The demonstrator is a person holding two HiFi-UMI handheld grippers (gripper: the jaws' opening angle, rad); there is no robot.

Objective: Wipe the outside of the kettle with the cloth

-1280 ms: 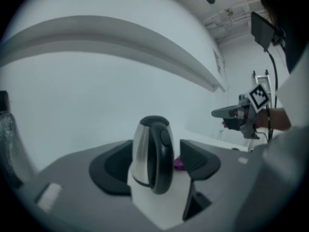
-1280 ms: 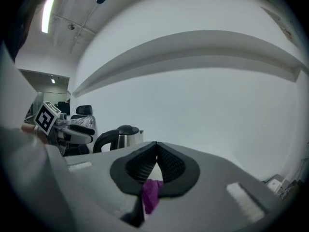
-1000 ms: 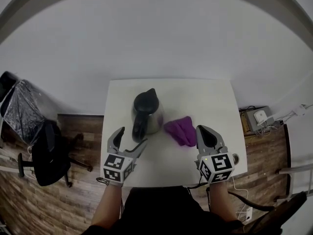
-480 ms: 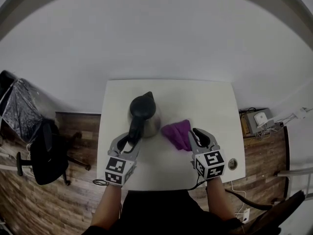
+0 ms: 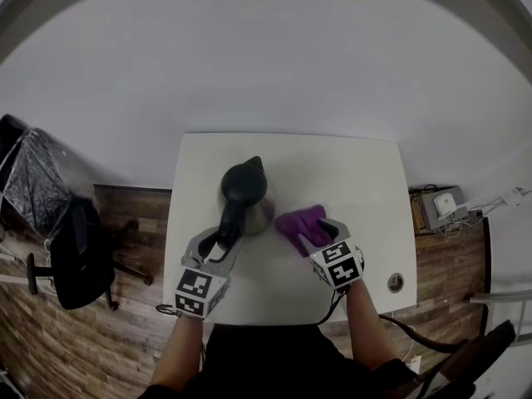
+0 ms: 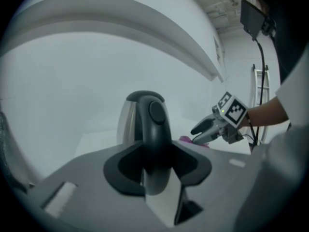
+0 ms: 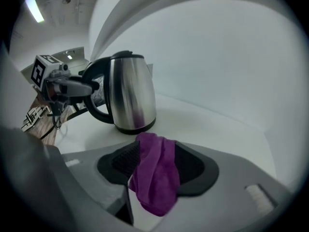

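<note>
A steel kettle with a black lid and handle stands on the white table. My left gripper is shut on that handle, its jaws having just been closing on it. To the kettle's right lies a purple cloth. My right gripper is down over the cloth's near end. Its jaws have just been opening and stand wide, with the cloth bunched loosely between the pads. The right gripper view shows the kettle just beyond the cloth, and my left gripper at its handle.
A round cable hole sits near the table's front right corner. On the wooden floor to the left are a black office chair and a dark covered object. A white box with cables lies on the right. A white wall rises behind the table.
My left gripper moved in and closed on the kettle handle. My right gripper dropped forward onto the cloth and its jaws spread wide around it.
</note>
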